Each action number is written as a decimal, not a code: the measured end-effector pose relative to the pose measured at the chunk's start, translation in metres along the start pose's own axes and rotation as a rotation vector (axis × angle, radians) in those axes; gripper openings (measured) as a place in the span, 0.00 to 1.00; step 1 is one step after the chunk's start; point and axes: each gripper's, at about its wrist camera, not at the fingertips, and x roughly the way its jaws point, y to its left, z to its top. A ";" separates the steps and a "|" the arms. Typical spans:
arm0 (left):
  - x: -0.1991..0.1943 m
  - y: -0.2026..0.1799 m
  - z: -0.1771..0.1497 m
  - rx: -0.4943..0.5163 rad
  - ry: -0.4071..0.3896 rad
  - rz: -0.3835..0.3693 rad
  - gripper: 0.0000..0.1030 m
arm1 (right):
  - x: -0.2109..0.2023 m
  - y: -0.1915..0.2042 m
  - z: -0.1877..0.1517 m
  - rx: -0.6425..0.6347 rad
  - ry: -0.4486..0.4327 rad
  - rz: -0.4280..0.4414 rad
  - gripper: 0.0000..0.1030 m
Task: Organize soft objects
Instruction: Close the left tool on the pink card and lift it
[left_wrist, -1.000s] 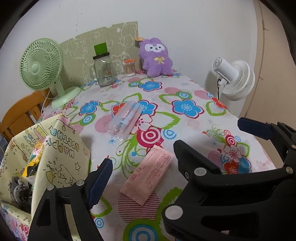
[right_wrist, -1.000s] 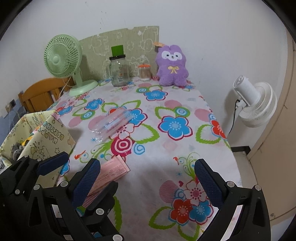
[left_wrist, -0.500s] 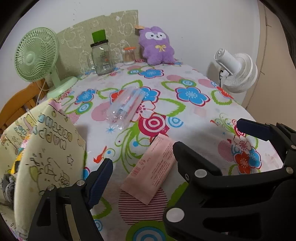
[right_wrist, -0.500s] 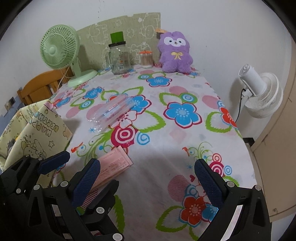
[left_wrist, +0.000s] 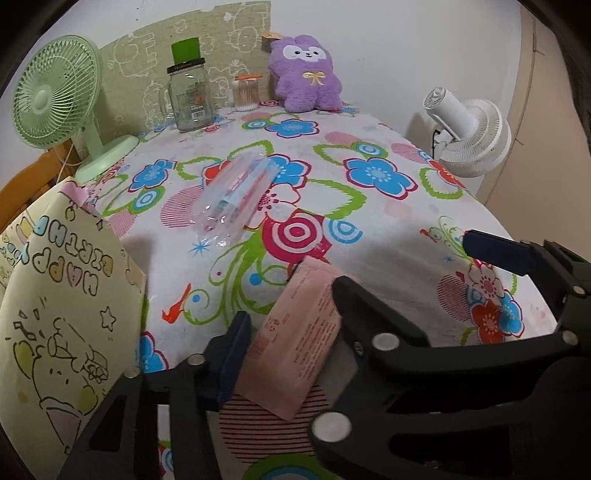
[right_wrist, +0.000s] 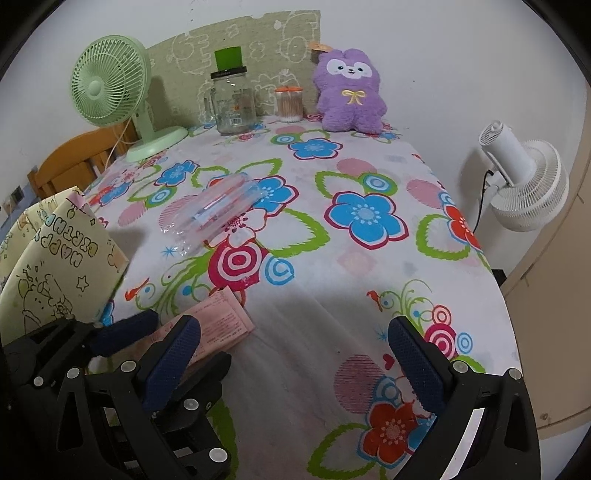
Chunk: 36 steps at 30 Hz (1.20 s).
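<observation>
A flat pink packet (left_wrist: 299, 332) lies on the flowered tablecloth (left_wrist: 369, 236) near the front edge. My left gripper (left_wrist: 291, 299) straddles it, its jaws closing. The blue left pad (left_wrist: 232, 354) is at the packet's left edge and the black right finger (left_wrist: 354, 306) overlaps its right side; I see no firm squeeze. My right gripper (right_wrist: 291, 325) stands open over bare cloth, just right of the pink packet (right_wrist: 221, 325). A clear plastic pack (left_wrist: 236, 192) lies mid-table. A purple plush toy (left_wrist: 306, 74) sits upright at the back.
A yellow birthday-print bag (left_wrist: 62, 295) stands open at the table's left edge. At the back are a green fan (left_wrist: 55, 92), a glass jar (left_wrist: 190, 96) and a swab tub (left_wrist: 245, 92). A white fan (left_wrist: 469, 136) stands off the right edge; a wooden chair (right_wrist: 74, 158) is left.
Both grippers have sunk toward the table and tipped down. The left gripper's jaws have narrowed around the pink packet. The right gripper stays wide open.
</observation>
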 end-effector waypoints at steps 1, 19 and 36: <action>0.000 -0.001 0.000 0.003 0.000 -0.005 0.47 | 0.001 0.000 0.001 -0.002 0.000 -0.001 1.00; -0.010 0.009 0.014 -0.056 -0.036 0.036 0.41 | -0.001 0.006 0.018 -0.028 -0.019 0.018 1.00; -0.008 0.022 0.042 -0.158 -0.068 0.123 0.41 | 0.007 0.016 0.064 -0.170 -0.074 0.113 1.00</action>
